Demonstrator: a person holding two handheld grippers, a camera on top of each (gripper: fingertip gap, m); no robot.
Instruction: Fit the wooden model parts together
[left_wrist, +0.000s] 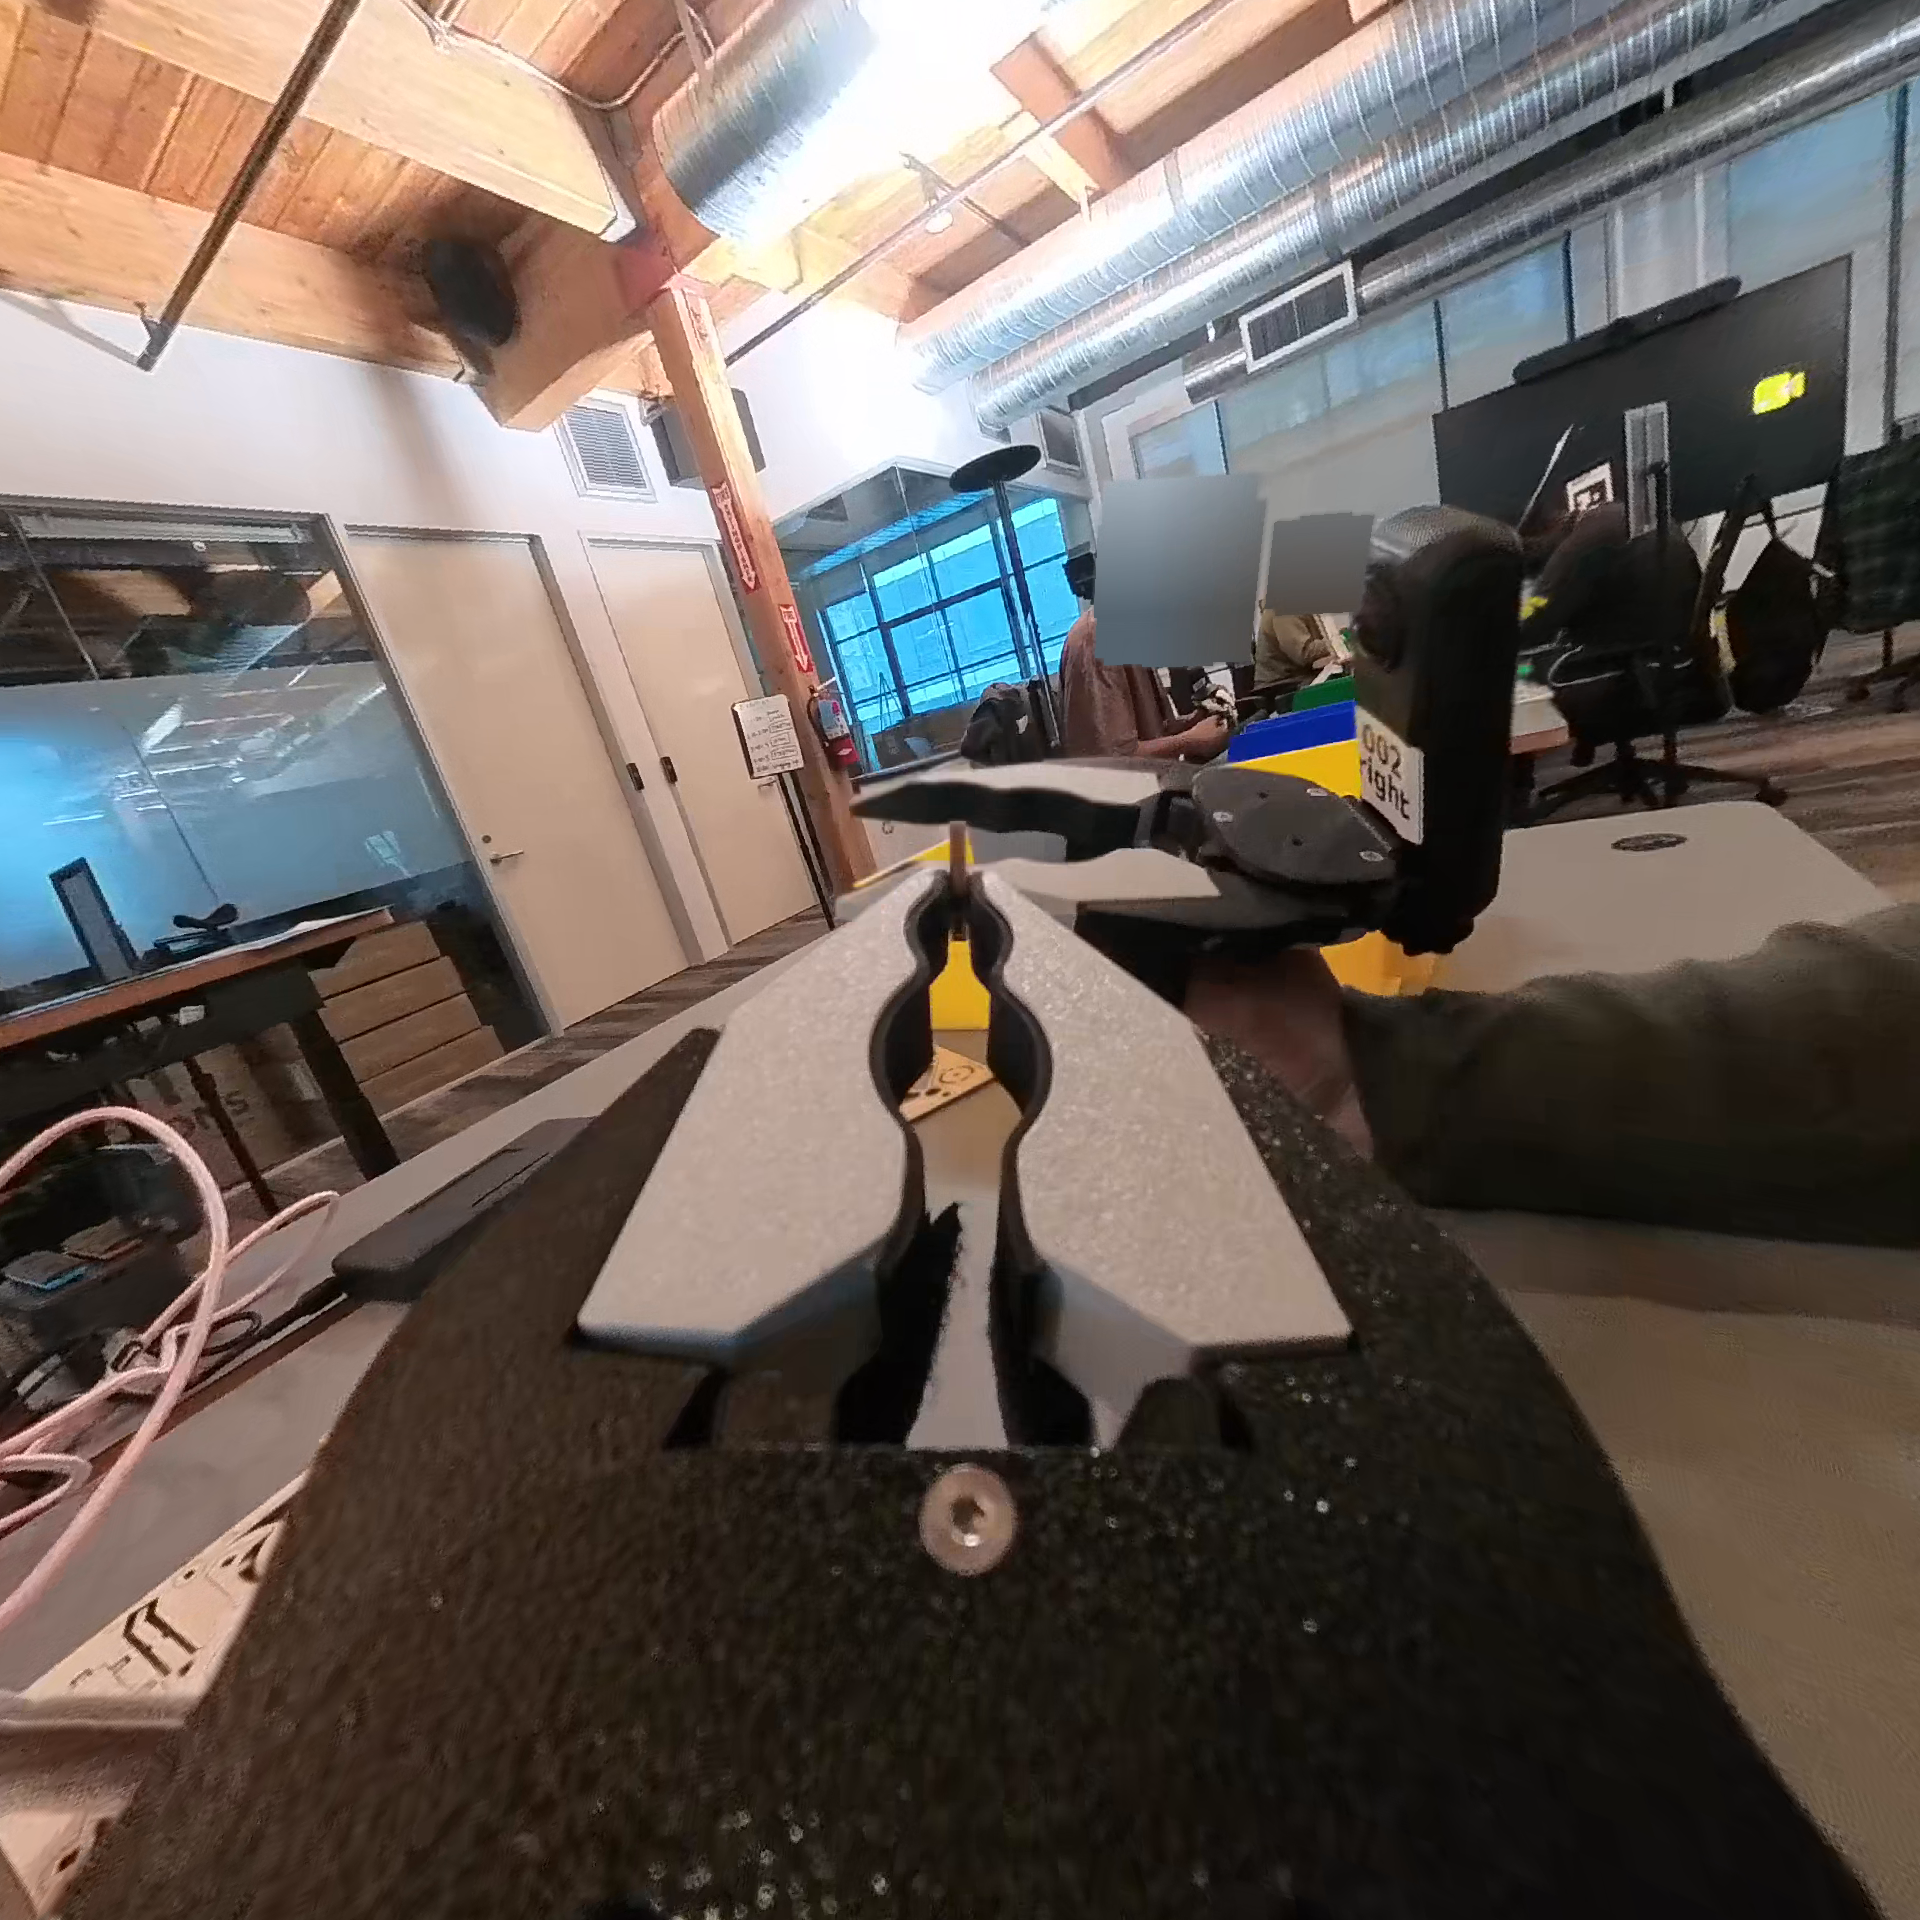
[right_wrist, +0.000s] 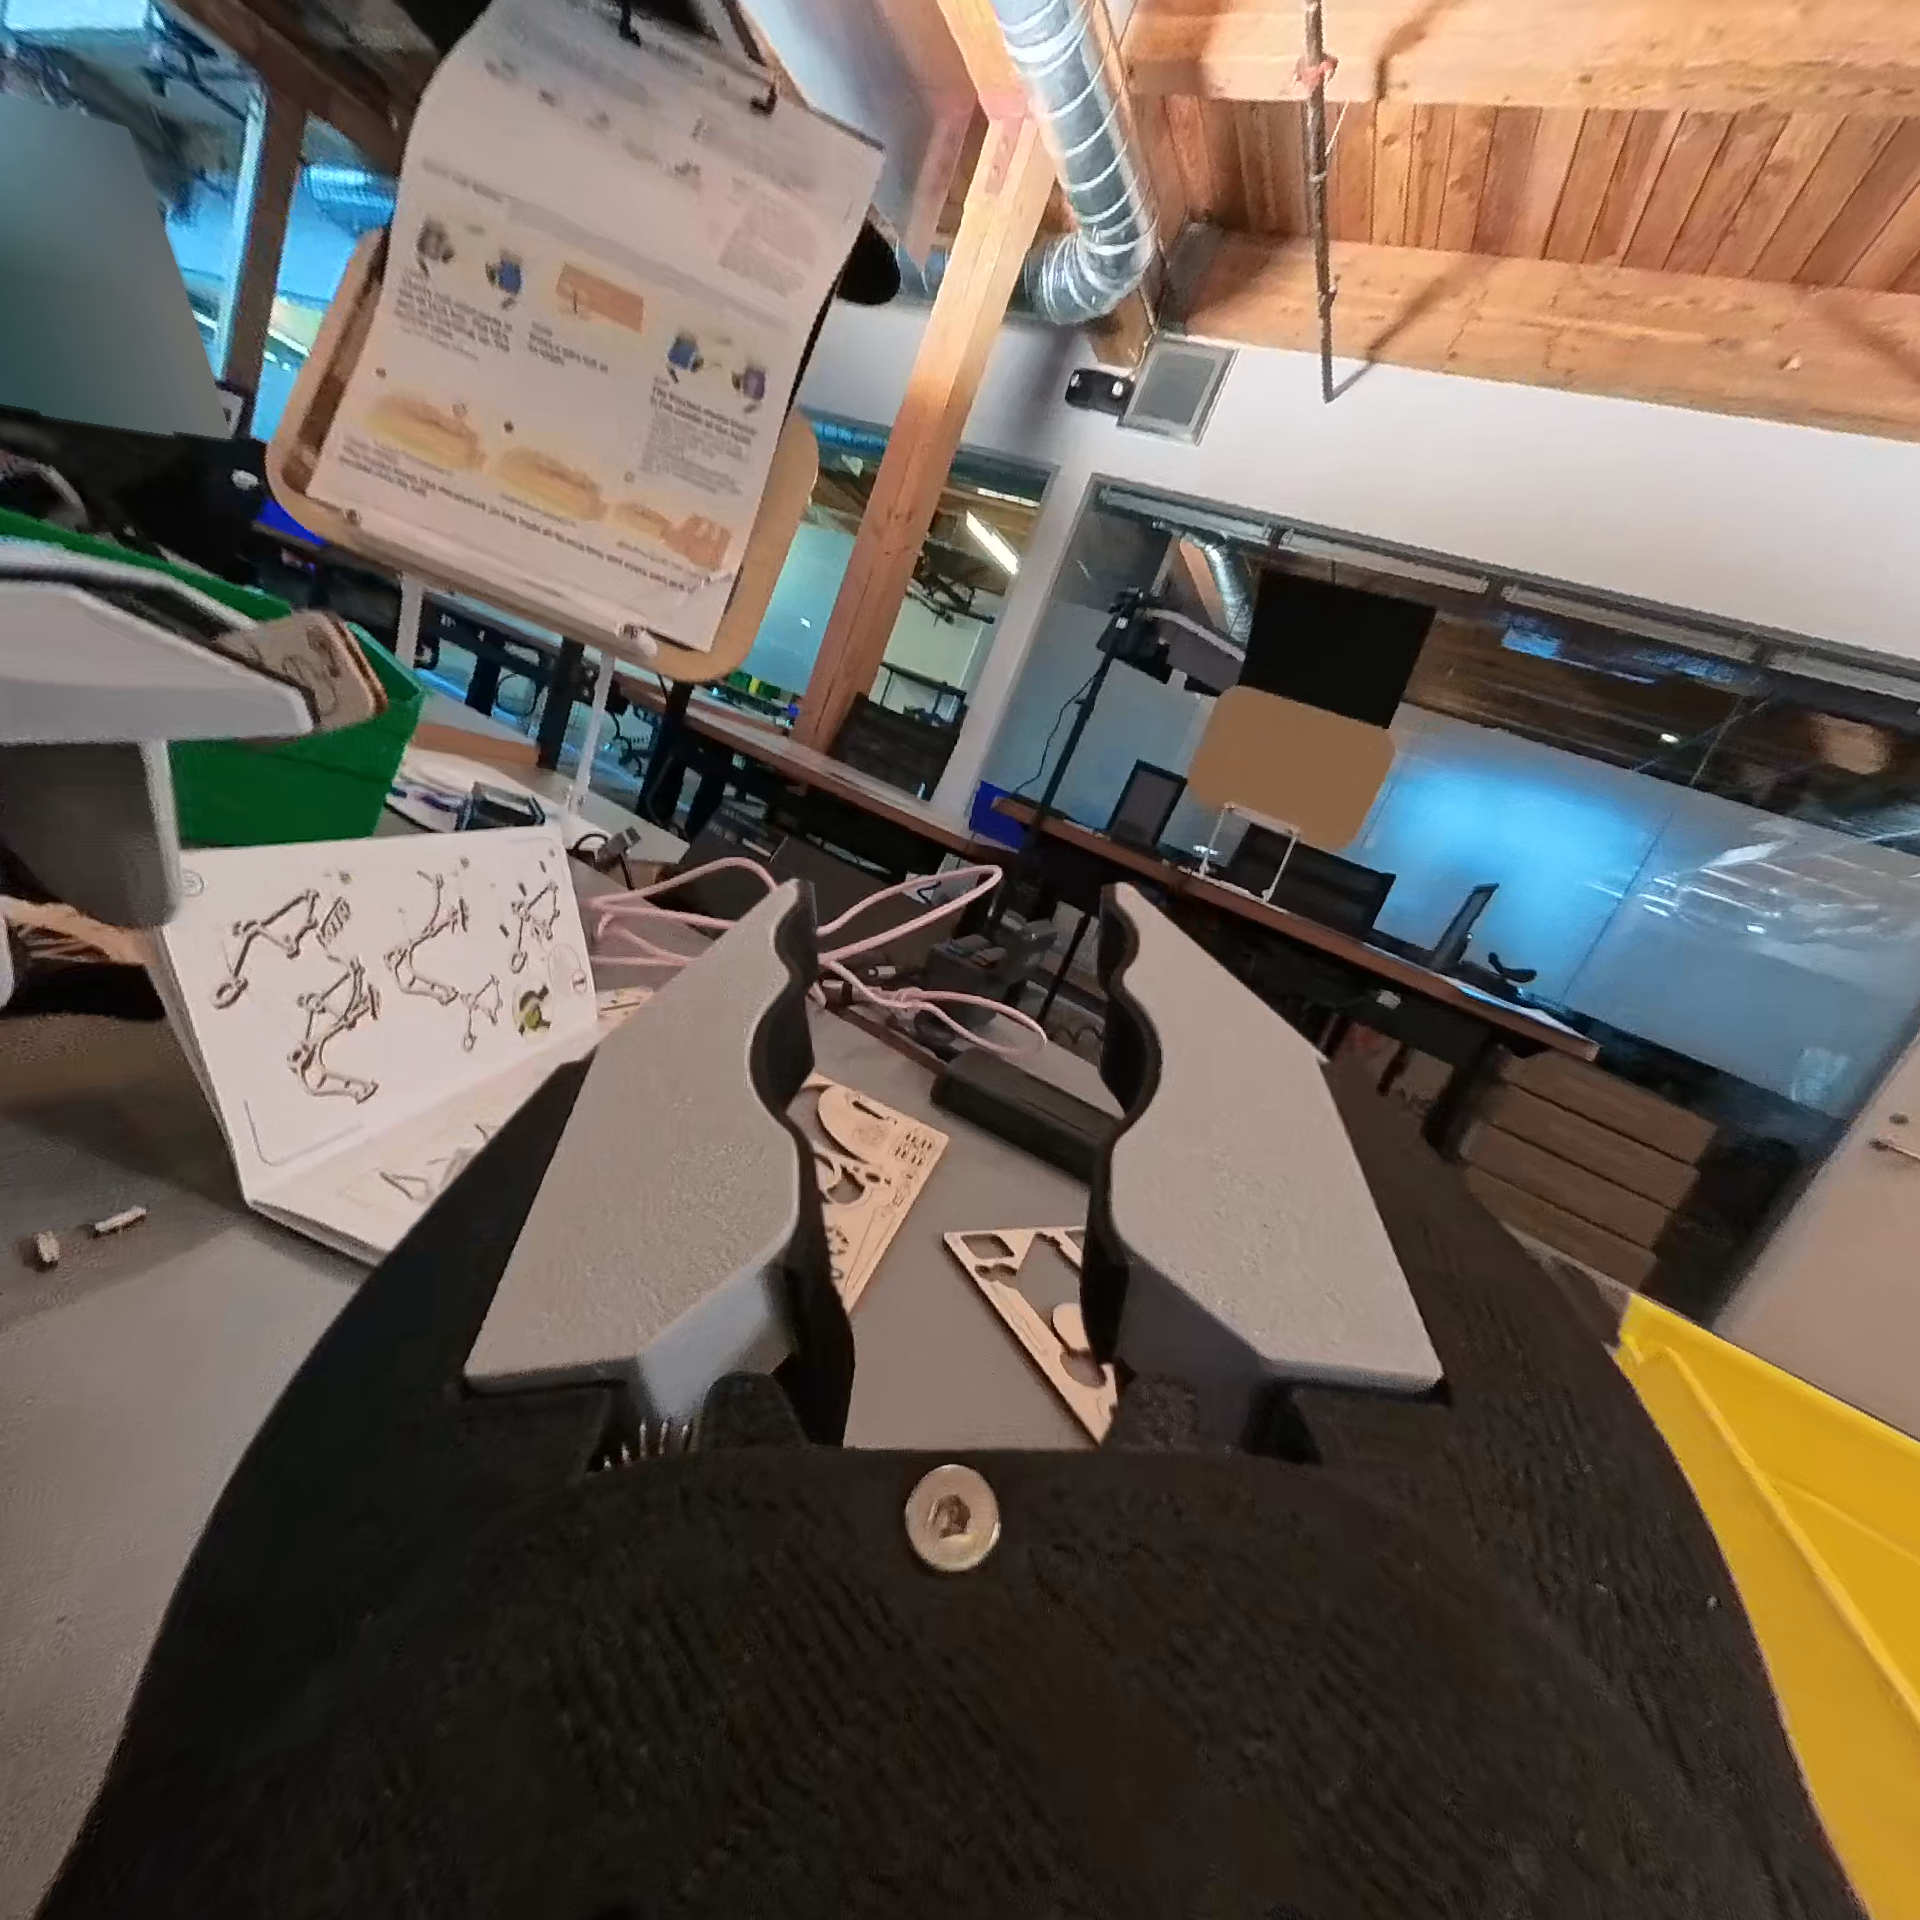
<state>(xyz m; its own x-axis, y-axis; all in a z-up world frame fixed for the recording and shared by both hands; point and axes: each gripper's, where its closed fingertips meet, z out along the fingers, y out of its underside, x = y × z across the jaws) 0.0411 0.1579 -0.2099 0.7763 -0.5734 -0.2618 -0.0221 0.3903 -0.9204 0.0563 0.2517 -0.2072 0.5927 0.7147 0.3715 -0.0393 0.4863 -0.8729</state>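
In the left wrist view my left gripper (left_wrist: 957, 902) is shut on a thin wooden part (left_wrist: 957, 857) that I see edge-on, sticking up from the fingertips. The right wrist view shows the same part (right_wrist: 327, 665) as a flat, rounded, engraved piece in the left gripper (right_wrist: 156, 675) at the far left. My right gripper (right_wrist: 956, 904) is open, with nothing between its fingers. In the left wrist view it (left_wrist: 925, 836) lies on its side just beyond the wooden part, held by a sleeved hand. Two punched wooden sheets (right_wrist: 883, 1164) (right_wrist: 1039, 1278) lie on the grey table (right_wrist: 208, 1455) below the right gripper.
An open instruction booklet (right_wrist: 374, 997) lies at the left, with a green bin (right_wrist: 281, 769) behind it. A yellow bin (right_wrist: 1787, 1558) is at the right. A pink cable (right_wrist: 904, 935) and a black box (right_wrist: 1029, 1101) lie ahead. A clipboard with a sheet (right_wrist: 582, 343) stands above.
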